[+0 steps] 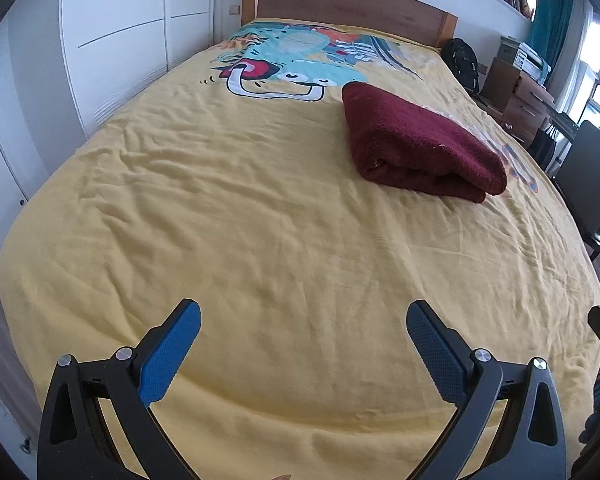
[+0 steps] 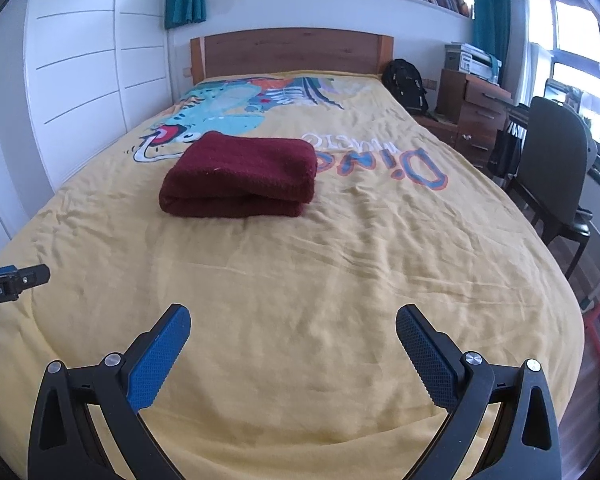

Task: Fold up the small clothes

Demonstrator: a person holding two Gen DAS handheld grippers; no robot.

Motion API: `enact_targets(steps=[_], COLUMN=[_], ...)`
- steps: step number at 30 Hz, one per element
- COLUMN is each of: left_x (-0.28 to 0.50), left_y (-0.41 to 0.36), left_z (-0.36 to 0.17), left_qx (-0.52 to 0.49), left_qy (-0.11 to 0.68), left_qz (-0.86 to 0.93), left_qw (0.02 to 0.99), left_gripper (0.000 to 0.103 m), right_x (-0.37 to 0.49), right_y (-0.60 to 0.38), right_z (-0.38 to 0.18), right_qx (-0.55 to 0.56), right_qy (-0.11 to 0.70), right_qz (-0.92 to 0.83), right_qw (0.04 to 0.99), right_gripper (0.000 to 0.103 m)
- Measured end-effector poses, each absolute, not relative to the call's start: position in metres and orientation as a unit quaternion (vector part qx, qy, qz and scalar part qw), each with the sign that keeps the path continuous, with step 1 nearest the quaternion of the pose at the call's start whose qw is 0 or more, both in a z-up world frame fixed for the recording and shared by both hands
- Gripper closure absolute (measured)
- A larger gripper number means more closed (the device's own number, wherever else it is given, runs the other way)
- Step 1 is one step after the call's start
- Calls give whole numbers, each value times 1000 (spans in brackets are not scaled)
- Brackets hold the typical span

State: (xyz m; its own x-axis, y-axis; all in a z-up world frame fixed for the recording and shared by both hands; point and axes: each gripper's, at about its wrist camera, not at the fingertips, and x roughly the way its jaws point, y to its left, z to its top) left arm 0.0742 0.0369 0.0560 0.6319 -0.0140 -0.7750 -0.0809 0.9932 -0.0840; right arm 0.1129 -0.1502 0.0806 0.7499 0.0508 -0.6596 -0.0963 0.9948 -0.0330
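A dark red knitted garment (image 1: 420, 144) lies folded into a thick rectangle on the yellow bedspread (image 1: 228, 208), past the middle of the bed. It also shows in the right wrist view (image 2: 240, 174). My left gripper (image 1: 303, 316) is open and empty, held above the near part of the bed, well short of the garment. My right gripper (image 2: 293, 320) is open and empty too, also above the near part of the bed. The left gripper's tip (image 2: 24, 276) shows at the left edge of the right wrist view.
The bedspread (image 2: 340, 260) has a dinosaur print near the wooden headboard (image 2: 292, 50). White wardrobe doors (image 2: 80, 72) run along the left. A black backpack (image 2: 406, 84), wooden drawers (image 2: 476, 116) and a dark chair (image 2: 552, 168) stand on the right.
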Motion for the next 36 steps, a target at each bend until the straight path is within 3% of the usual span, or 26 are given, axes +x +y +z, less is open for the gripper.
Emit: enact_targets(steps=[36], left_x=[84], left_y=[16], left_z=[39], left_qx=[-9], left_qy=[431], left_qz=[44], left_qw=[901], left_gripper=[1], right_x=[120], right_y=[-178], right_z=[58], right_qx=[-11], right_qy=[356], right_qz=[12], right_qw=[934], right_gripper=[0])
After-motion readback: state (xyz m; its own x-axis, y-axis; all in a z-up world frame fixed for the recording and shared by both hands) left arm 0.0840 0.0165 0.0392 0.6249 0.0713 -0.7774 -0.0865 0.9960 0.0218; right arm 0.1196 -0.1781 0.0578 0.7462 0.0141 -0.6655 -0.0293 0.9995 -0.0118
